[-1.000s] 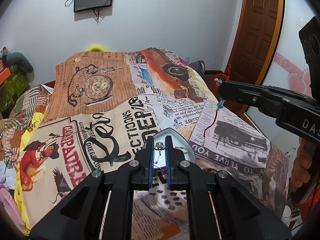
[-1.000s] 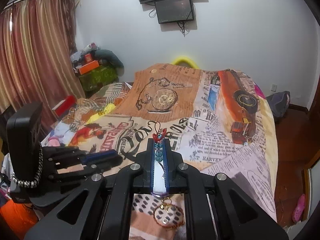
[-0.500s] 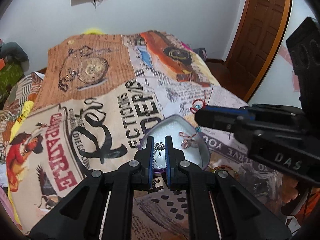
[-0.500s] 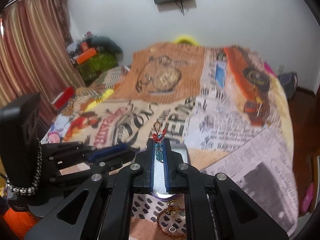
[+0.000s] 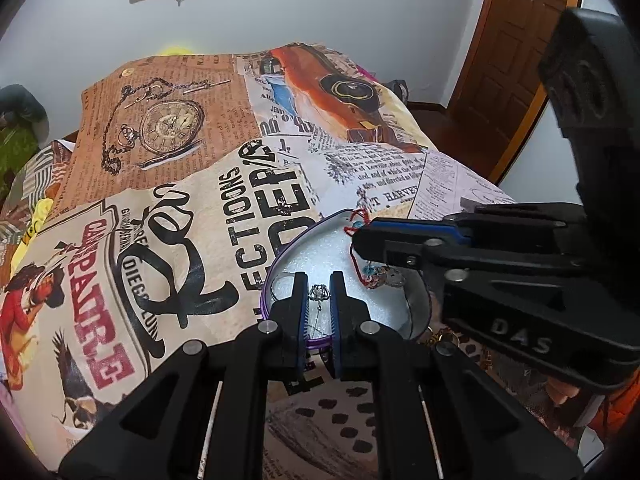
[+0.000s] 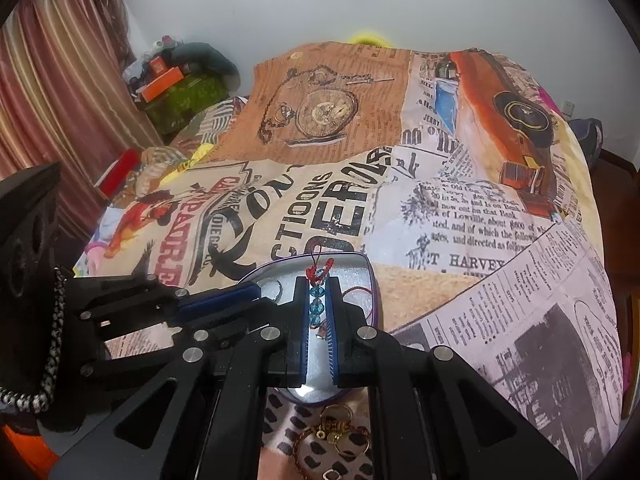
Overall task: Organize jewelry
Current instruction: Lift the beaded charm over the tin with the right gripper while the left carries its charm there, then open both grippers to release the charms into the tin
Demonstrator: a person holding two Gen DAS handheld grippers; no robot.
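A heart-shaped tin (image 5: 320, 236) with white lining and a purple rim lies on the printed bedspread; it also shows in the right wrist view (image 6: 360, 268). My left gripper (image 5: 319, 296) is over the tin's near edge, shut on a small silver pendant (image 5: 319, 292). My right gripper (image 6: 319, 300) is over the tin, shut on a red cord bracelet with blue beads (image 6: 316, 304). In the left wrist view the bracelet's cord and charm (image 5: 380, 276) hang into the tin.
The bedspread (image 5: 200, 220) covers the whole bed. Gold and red jewelry (image 6: 332, 440) lies on it just in front of the tin. A wooden door (image 5: 516, 52) stands at the right. Curtains and clutter (image 6: 172, 80) are at the left.
My right gripper has carried the red bracelet from above the bed down over the tin, so its charm now hangs inside. My left gripper has moved closer over the tin, still holding the pendant.
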